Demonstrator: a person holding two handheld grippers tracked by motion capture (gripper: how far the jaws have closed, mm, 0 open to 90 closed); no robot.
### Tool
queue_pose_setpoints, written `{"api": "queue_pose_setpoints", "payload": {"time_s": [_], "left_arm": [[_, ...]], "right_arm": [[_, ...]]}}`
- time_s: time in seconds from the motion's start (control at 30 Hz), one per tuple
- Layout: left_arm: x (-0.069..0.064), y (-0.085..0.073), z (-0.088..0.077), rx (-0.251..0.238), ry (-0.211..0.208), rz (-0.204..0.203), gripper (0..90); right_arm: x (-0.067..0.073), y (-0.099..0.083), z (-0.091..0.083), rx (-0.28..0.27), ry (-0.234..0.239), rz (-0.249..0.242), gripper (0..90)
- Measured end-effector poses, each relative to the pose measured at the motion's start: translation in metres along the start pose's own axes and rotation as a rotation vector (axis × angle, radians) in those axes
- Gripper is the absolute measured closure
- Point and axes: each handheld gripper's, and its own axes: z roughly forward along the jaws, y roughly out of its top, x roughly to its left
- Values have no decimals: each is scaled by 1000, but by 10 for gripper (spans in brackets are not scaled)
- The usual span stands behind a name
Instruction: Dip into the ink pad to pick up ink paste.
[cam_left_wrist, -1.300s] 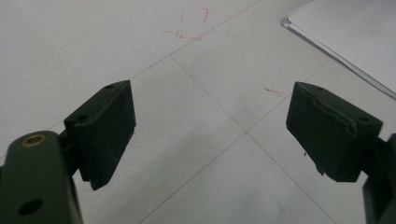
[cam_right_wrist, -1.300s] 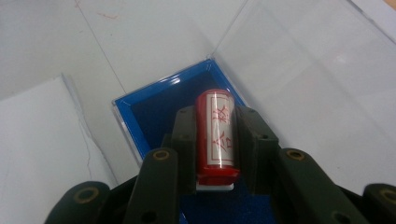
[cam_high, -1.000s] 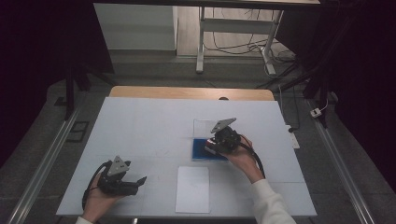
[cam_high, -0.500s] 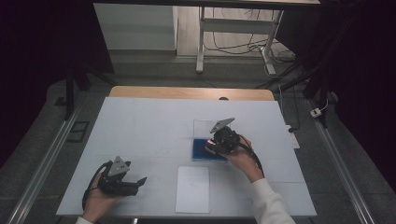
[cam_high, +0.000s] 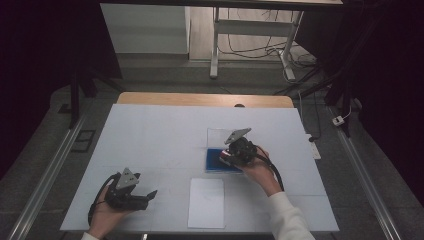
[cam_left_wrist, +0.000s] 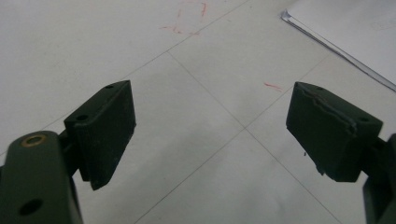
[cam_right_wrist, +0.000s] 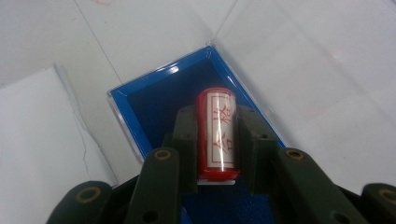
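Note:
My right gripper (cam_right_wrist: 215, 140) is shut on a red cylindrical stamp (cam_right_wrist: 215, 133) with a white label and red characters. It holds the stamp just over a blue ink pad tray (cam_right_wrist: 159, 102) whose clear lid (cam_right_wrist: 280, 42) lies open behind it. In the high view the right gripper (cam_high: 231, 157) sits over the blue tray (cam_high: 215, 162) at mid-table. My left gripper (cam_high: 145, 196) rests near the front left of the table, and its own view shows the left gripper (cam_left_wrist: 210, 130) open over bare white table with nothing between the pads.
A white sheet of paper (cam_high: 206, 202) lies at the front middle of the table, between the two hands; its edge (cam_left_wrist: 336, 46) shows at the upper right of the left gripper view. A white table (cam_high: 160, 135) with faint grid lines spreads to the left and back.

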Motion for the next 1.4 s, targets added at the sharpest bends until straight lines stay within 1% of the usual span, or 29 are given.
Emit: {"api": "queue_pose_setpoints", "payload": {"time_s": [0.27,0.53,0.7,0.77,0.9,0.93,0.97,1.03,1.07,1.1,1.17,1.3,1.4], "left_arm": [[0,0,0,3,3,2,158],[1,0,1,6,3,1,158],[2,-1,1,7,6,2,157],[2,-1,1,6,7,0,157],[2,0,1,5,6,0,157],[2,0,1,4,7,1,157],[2,0,1,4,6,2,157],[2,0,1,3,6,3,157],[2,0,1,4,6,4,157],[2,0,1,3,6,3,157],[2,0,1,2,6,2,157],[2,0,0,1,4,7,157],[2,1,-1,-3,6,6,157]], "right_arm": [[1,-1,0,-9,-9,-9,705],[0,-2,0,-9,-7,-1,705],[0,-1,0,-11,-6,-6,704],[2,-1,0,-7,-14,-14,703],[7,2,-2,-11,-41,-61,700],[8,4,-4,-11,-50,-88,699],[11,5,-4,1,-61,-113,699],[15,7,-5,12,-82,-143,699],[16,9,-7,-2,-81,-136,699],[16,9,-7,-2,-81,-136,699],[14,10,-11,-26,-70,-119,699],[9,10,-22,-84,-53,-75,699],[7,10,-32,-128,-40,-29,699]]}}
